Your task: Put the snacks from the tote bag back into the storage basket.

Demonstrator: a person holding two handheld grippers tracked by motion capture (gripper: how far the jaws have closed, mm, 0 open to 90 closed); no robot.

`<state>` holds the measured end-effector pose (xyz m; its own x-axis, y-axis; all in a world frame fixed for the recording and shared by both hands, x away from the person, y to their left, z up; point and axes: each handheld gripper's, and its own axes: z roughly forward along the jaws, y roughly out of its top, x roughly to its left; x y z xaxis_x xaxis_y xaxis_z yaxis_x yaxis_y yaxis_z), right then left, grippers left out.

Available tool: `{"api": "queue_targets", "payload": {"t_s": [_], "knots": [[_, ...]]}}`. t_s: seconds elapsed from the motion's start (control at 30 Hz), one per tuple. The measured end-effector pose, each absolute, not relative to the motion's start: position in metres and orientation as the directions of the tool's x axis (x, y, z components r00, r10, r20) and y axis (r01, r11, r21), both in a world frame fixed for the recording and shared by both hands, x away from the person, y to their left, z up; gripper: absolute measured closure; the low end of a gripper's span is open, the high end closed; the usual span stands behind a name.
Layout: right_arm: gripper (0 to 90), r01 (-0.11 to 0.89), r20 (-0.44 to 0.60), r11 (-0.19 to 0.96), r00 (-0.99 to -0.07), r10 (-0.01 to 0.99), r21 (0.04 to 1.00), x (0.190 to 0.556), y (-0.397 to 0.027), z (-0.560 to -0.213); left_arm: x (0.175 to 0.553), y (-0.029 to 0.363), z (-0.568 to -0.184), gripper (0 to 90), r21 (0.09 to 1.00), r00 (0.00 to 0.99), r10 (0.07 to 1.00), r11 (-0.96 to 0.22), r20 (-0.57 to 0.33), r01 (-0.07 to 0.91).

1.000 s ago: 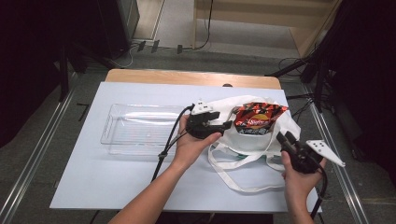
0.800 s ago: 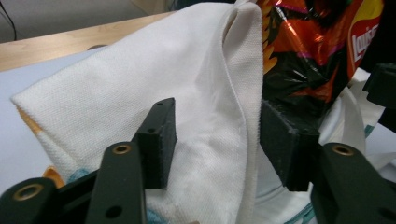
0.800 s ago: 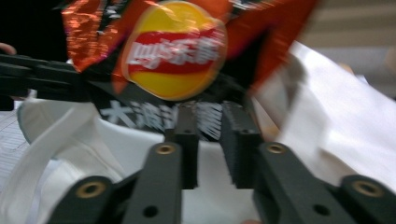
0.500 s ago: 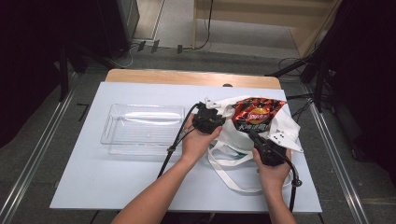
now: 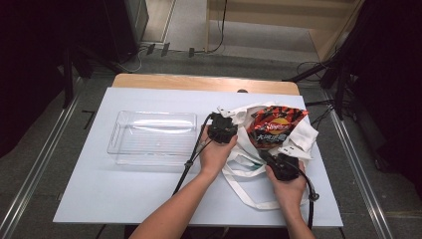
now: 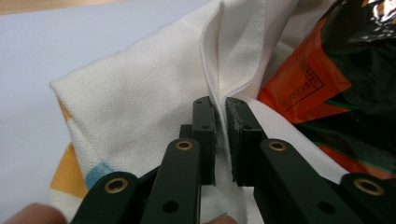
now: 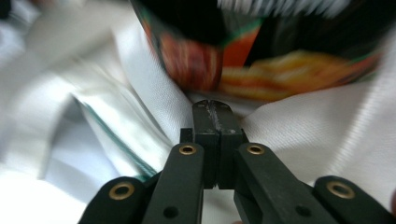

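White tabletop (image 5: 124,194), high view: a white cotton tote bag (image 5: 303,139) holding a red-and-black snack packet (image 5: 276,128) lies just right of a clear plastic tray (image 5: 152,137). The left gripper (image 5: 222,130) sits at the bag's left edge, the right gripper (image 5: 278,164) at its near rim. Close up, the left gripper (image 6: 220,140) has just closed, pinching a fabric fold. The right gripper (image 7: 214,137), in a blurred frame, is pressed together on bag cloth below the packet.

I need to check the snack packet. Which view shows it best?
The high view: the whole red-and-black snack packet sticks out of the white tote bag. The left gripper view shows one orange corner; the right gripper view, a blurred strip.
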<state>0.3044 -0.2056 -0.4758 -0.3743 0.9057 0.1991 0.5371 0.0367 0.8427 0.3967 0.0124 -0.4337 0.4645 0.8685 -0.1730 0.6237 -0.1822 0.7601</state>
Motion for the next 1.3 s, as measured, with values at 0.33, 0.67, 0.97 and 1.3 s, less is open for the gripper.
{"api": "queue_targets", "payload": {"t_s": [0.33, 0.67, 0.97, 1.3], "knots": [[53.0, 0.329, 0.215, -0.122, -0.265, 0.94, 0.937, 0.298, -0.249, -0.437, 0.388, 0.013, -0.441, 78.4, 0.779, 0.49, 0.854, -0.186, -0.172, 0.598], [80.1, 0.363, 0.228, -0.107, -0.309, 0.924, 0.926, 0.319, -0.245, -0.441, 0.365, 0.028, -0.425, 69.9, 0.824, 0.566, 0.799, -0.172, -0.204, 0.54], [90.0, 0.309, 0.238, -0.127, -0.356, 0.904, 0.943, 0.311, -0.246, -0.432, 0.346, 0.033, -0.416, 64.4, 0.858, 0.62, 0.761, -0.177, -0.192, 0.483], [90.0, 0.209, 0.31, -0.244, -0.401, 0.862, 0.947, 0.292, -0.252, -0.398, 0.346, 0.029, -0.425, 61.4, 0.841, 0.632, 0.753, -0.213, -0.183, 0.498]]}}
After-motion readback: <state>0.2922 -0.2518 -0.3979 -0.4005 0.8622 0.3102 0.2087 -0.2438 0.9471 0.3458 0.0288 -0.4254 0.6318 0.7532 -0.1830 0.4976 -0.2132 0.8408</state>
